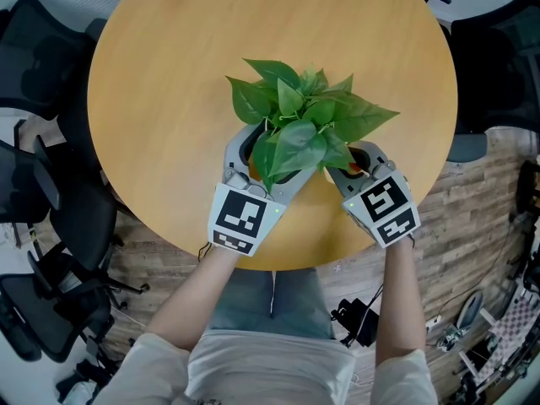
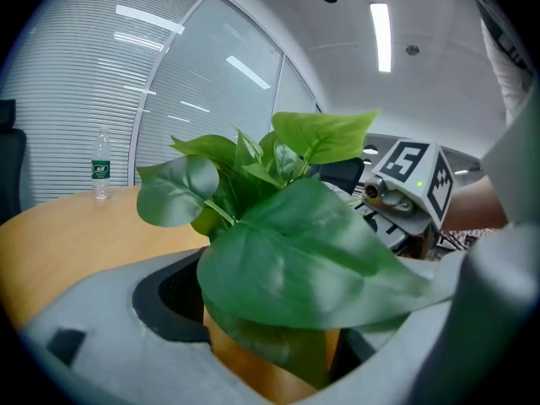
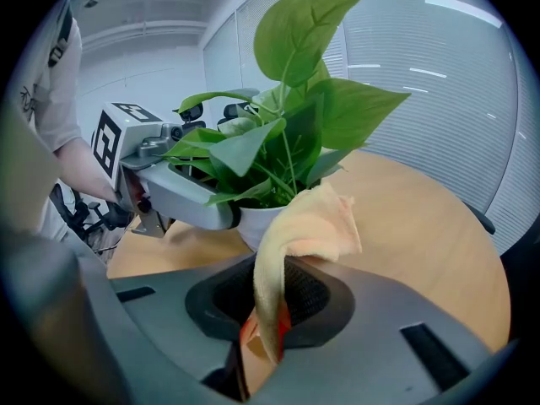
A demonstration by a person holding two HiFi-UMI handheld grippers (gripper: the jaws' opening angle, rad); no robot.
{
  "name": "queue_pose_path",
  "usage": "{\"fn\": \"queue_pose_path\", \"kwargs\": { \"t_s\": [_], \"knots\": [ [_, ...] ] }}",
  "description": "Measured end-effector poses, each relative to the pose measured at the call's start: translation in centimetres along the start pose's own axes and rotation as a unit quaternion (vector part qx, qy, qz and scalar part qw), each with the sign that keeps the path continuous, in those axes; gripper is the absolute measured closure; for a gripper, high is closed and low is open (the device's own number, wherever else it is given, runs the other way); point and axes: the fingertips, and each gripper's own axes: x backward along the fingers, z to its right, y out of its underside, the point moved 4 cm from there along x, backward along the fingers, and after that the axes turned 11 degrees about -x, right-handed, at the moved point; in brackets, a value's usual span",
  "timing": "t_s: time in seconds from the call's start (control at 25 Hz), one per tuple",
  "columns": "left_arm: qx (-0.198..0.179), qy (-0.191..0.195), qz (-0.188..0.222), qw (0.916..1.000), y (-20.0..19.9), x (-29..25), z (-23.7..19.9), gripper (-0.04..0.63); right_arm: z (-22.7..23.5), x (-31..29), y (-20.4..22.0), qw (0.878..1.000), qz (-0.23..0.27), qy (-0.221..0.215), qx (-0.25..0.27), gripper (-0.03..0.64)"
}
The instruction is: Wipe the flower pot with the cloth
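Round wood table (image 1: 169,99). Left gripper (image 2: 278,344) clasps flower pot (image 3: 253,224); right gripper (image 3: 266,327) pinches cloth (image 3: 308,226), pot just ahead, slightly leftward.

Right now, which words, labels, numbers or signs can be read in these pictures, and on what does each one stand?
No text is readable.
Bottle label: green, too small to read.
Left marker cube and right marker cube: square code patterns, no words.
Shirt print: blurred, unreadable.
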Motion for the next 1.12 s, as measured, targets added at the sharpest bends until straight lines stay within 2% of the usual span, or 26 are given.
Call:
{"fn": "queue_pose_path", "kwargs": {
  "t_s": [0.64, 0.92, 1.12],
  "knots": [
    [0.002, -0.002, -0.003, 1.0, 0.1, 0.1, -0.1, 0.156, -4.4, -0.7, 1.3, 0.999, 0.001, -0.04, -0.004, 0.563],
    [0.009, 0.036, -0.009, 0.9993, 0.5, 0.6, 0.0, 0.153, -4.3, -0.5, 1.6, 0.999, 0.003, -0.041, -0.012, 0.563],
    [-0.016, 0.065, -0.017, 0.9976, 1.0, 2.4, -0.3, 0.152, -4.3, -0.5, 1.5, 0.999, 0.005, -0.04, -0.015, 0.563]
  ]
}}
